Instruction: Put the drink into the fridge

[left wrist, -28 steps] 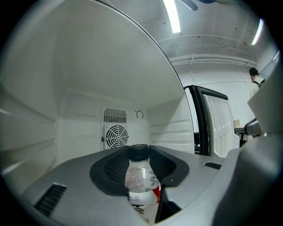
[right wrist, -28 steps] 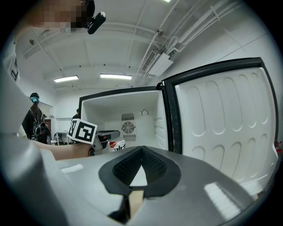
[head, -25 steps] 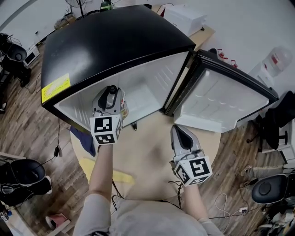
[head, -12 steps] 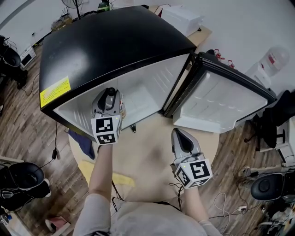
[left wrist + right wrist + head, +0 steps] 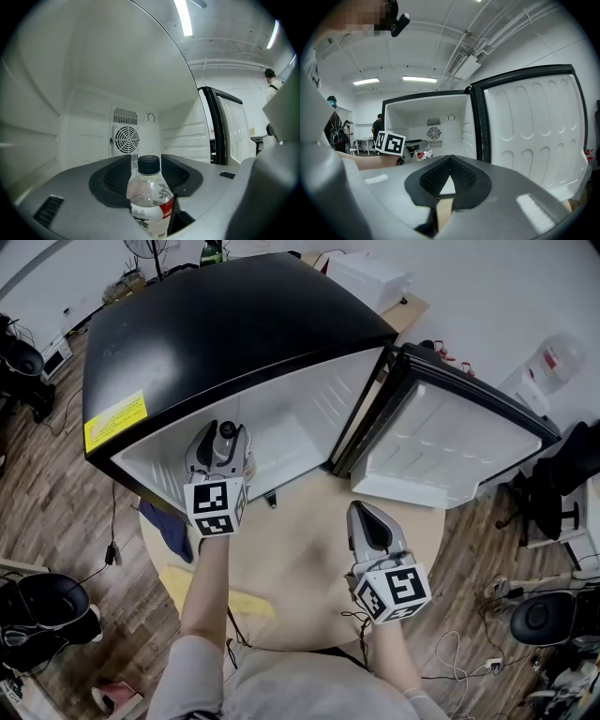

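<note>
Item: drink bottle [image 5: 150, 197]. Clear plastic, dark screw cap, white label with a red patch. It stands upright just inside the mouth of the fridge [image 5: 234, 324], on the left side of the white compartment (its base is hidden, so I cannot tell whether it rests on the fridge floor).

Item: left gripper [image 5: 147, 161]. It reaches into the fridge opening with the bottle between its jaws. The jaws are opening, their dark pads easing clear of the bottle's sides, so the bottle is released rather than grasped. Its marker cube [image 5: 217, 507] faces up from the near end.

Item: right gripper [image 5: 450, 159]. It hangs over the table [image 5: 300, 559], near and to the right of the left one and well apart from the bottle. Its jaws are clenched, tips meeting, with nothing between them.

Item: fridge. Black shell with a yellow label [image 5: 114, 421] at its left edge. A round fan grille [image 5: 127, 139] sits on the far inner wall. Its door [image 5: 450, 442] is swung wide open to the right, white ribbed lining showing.

Item: table. Round, pale wood, with the fridge standing on its far part. A blue cloth [image 5: 173, 531] hangs at its left edge.
</note>
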